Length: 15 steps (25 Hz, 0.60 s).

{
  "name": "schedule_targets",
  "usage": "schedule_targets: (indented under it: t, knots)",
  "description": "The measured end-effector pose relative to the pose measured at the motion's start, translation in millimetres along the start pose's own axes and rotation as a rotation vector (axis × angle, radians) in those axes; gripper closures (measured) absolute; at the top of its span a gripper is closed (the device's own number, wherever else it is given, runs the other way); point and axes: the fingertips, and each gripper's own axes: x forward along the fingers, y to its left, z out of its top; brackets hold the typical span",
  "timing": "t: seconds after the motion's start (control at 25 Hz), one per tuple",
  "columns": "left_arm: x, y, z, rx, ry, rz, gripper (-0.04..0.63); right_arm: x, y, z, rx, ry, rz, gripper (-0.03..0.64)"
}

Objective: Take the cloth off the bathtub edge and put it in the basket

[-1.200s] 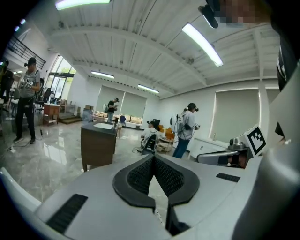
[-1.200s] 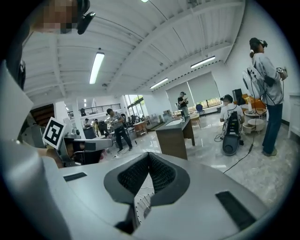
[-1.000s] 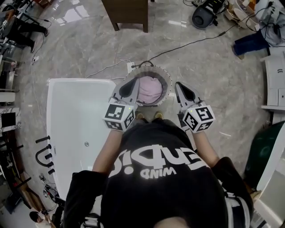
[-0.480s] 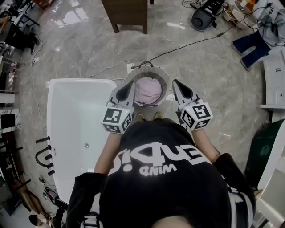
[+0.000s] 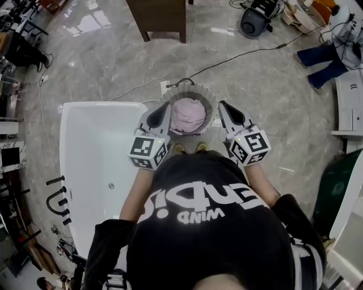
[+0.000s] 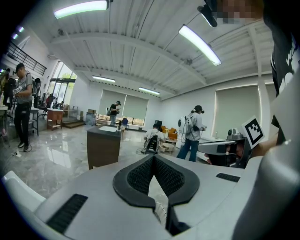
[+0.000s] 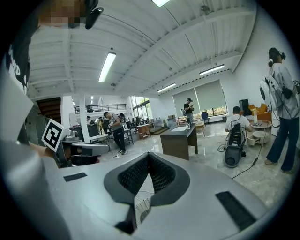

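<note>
The pink cloth (image 5: 189, 114) lies bunched inside the round wire basket (image 5: 211, 100), which stands on the marble floor just beyond the white bathtub (image 5: 93, 153). My left gripper (image 5: 163, 109) hangs at the basket's left rim, shut and empty. At the basket's right rim is my right gripper (image 5: 224, 107), also shut with nothing in it. In the left gripper view the left gripper (image 6: 153, 157) has its dark pads meeting, pointed level across the room. The right gripper view shows the same for the right gripper (image 7: 149, 155). No cloth shows on the tub edge.
A brown wooden cabinet (image 5: 159, 17) stands on the floor beyond the basket. A black cable (image 5: 244, 55) runs from the basket to a dark machine (image 5: 253, 21). Black tap fittings (image 5: 57, 195) lie left of the tub. Other people stand across the room.
Both grippers have drawn slightly closer to the basket's sides. They stay shut and empty, and the cloth lies unmoved in the basket.
</note>
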Motion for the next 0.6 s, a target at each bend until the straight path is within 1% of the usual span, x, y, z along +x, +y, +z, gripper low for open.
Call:
schedule_targets:
  t: [0.4, 0.6]
  knots:
    - [1.3, -0.7, -2.5, -0.005, 0.009, 0.006, 0.581, -0.2, -1.0, -4.3, 0.000, 0.016, 0.011, 0.604]
    - [2.8, -3.4, -1.8, -0.001, 0.011, -0.005, 0.581, 1.3, -1.5, -3.8, 0.000, 0.017, 0.014, 0.604]
